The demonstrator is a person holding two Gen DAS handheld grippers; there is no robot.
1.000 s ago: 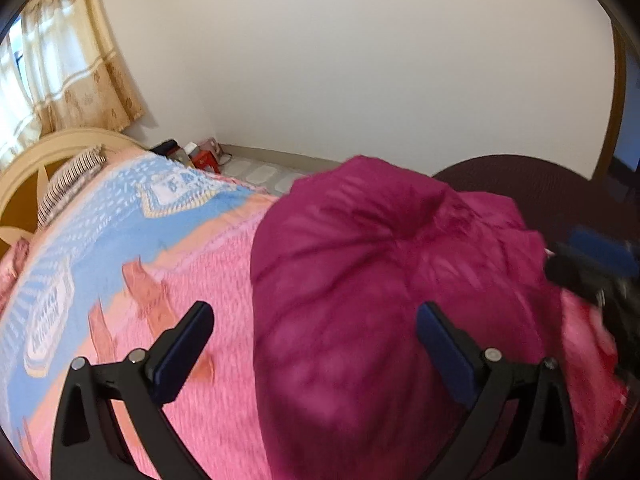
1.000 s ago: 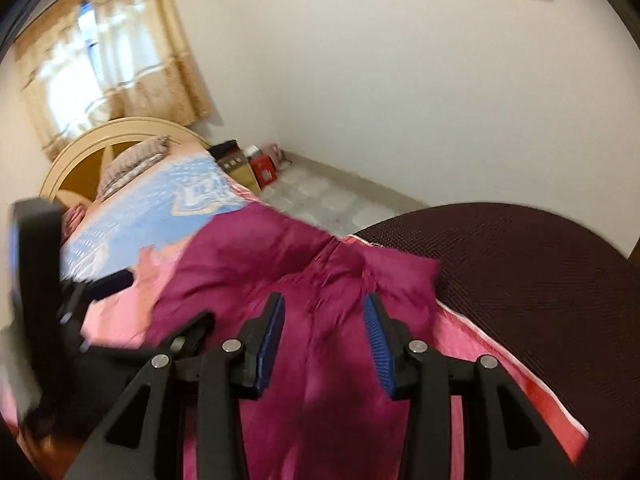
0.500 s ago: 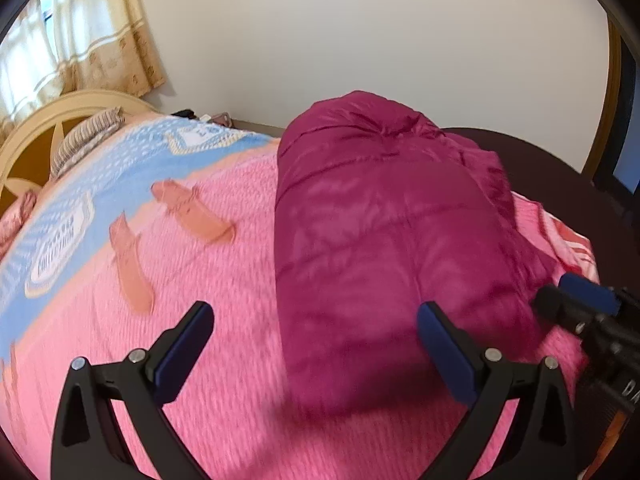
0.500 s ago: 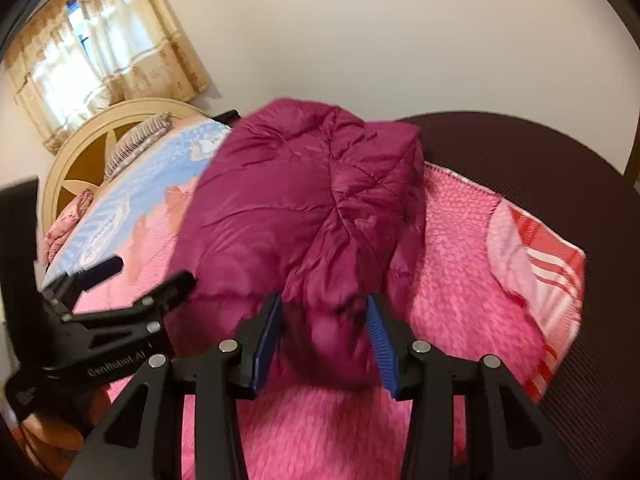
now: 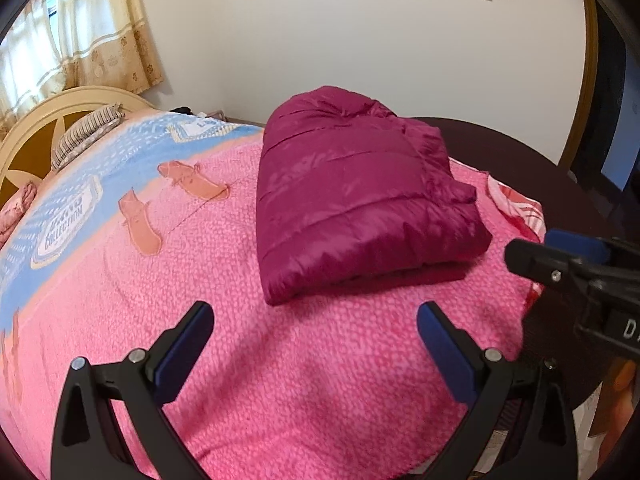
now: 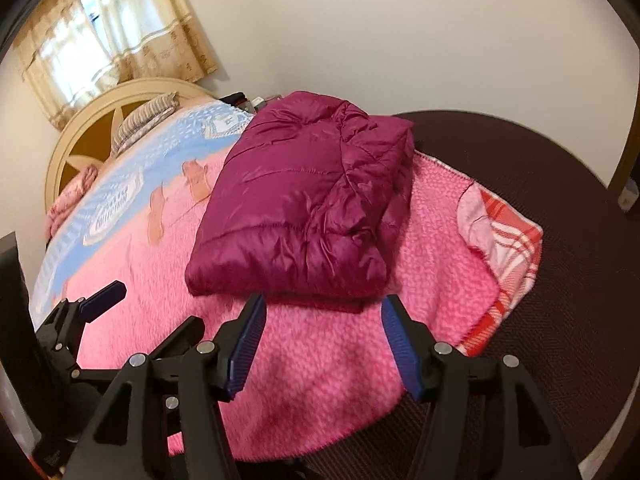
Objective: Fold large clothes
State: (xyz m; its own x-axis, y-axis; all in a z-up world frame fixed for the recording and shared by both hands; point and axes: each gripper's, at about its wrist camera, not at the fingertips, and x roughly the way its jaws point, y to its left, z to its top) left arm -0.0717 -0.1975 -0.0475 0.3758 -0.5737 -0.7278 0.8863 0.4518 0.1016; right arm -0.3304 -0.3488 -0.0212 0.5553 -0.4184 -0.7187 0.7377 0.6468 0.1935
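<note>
A magenta puffer jacket (image 5: 356, 200) (image 6: 308, 208) lies folded into a thick rectangle on the pink blanket (image 5: 300, 360) (image 6: 320, 360) of the bed. My left gripper (image 5: 314, 320) hangs open over bare blanket, short of the jacket's near edge, with nothing between its fingers. My right gripper (image 6: 322, 316) sits just in front of the jacket's near fold; its jaws are opening and nothing is between them. The right gripper (image 5: 568, 260) also shows at the right edge of the left wrist view, and the left gripper (image 6: 100, 304) at the lower left of the right wrist view.
The blanket turns blue (image 5: 120, 168) toward a cream headboard (image 6: 92, 140) with a striped pillow (image 5: 84, 136). A red-and-white checked cloth (image 6: 504, 248) lies at the blanket's right edge over a dark mattress surface (image 6: 560, 320). A wall and curtain (image 5: 80, 32) stand behind.
The jacket has been let go and now lies folded on the blanket. Both grippers have drawn back from it, and the right jaws have widened.
</note>
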